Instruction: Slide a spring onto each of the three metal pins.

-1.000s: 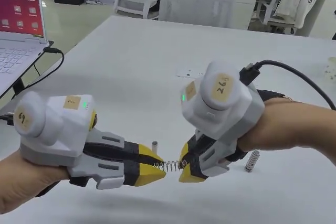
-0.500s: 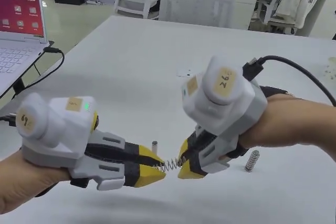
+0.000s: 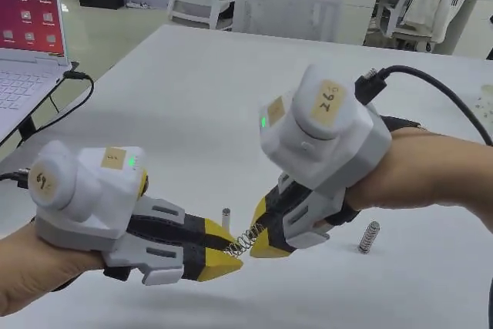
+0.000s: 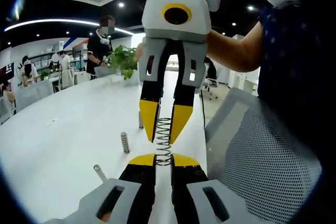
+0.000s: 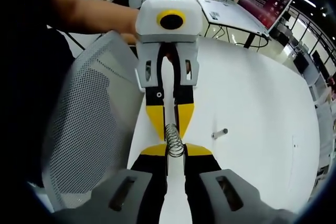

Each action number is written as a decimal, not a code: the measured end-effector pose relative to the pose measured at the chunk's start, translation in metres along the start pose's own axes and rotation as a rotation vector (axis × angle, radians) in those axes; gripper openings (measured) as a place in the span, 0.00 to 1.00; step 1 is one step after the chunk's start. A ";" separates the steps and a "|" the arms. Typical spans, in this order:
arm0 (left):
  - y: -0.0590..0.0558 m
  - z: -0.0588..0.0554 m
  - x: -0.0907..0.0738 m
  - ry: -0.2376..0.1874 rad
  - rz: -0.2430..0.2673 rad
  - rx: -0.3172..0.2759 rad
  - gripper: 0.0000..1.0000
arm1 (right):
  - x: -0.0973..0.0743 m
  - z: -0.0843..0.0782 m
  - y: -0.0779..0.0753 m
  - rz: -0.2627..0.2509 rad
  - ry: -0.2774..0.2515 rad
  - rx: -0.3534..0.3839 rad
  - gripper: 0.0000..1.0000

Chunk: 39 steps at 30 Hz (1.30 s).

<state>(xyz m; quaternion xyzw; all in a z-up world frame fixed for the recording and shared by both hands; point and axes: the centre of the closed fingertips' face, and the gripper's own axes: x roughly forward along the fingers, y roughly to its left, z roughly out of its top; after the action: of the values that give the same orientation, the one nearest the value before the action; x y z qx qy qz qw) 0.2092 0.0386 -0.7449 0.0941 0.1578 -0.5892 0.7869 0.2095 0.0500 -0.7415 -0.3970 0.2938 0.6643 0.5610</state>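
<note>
Over the last second the right gripper has lifted and rolled towards the left gripper, so the spring that lay level between them now slants and looks shorter. Each gripper's jaws are pinched on one end of it, held in the air near the bare pin. This looks like a re-grip rather than threading (a sprung pin stands well apart to the right).
</note>
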 end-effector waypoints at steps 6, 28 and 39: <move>0.000 -0.002 0.001 0.008 -0.004 -0.002 0.02 | 0.002 0.007 0.002 0.008 -0.007 -0.013 0.09; -0.001 -0.003 0.001 0.013 -0.003 -0.008 0.02 | 0.006 0.017 0.006 0.019 0.001 -0.035 0.08; 0.001 -0.005 0.002 0.016 0.003 -0.012 0.02 | 0.008 0.016 0.004 0.021 0.023 -0.046 0.08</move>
<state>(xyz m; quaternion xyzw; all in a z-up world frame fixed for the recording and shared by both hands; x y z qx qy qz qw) 0.2096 0.0387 -0.7506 0.0946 0.1675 -0.5861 0.7871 0.2019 0.0667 -0.7408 -0.4145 0.2890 0.6720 0.5414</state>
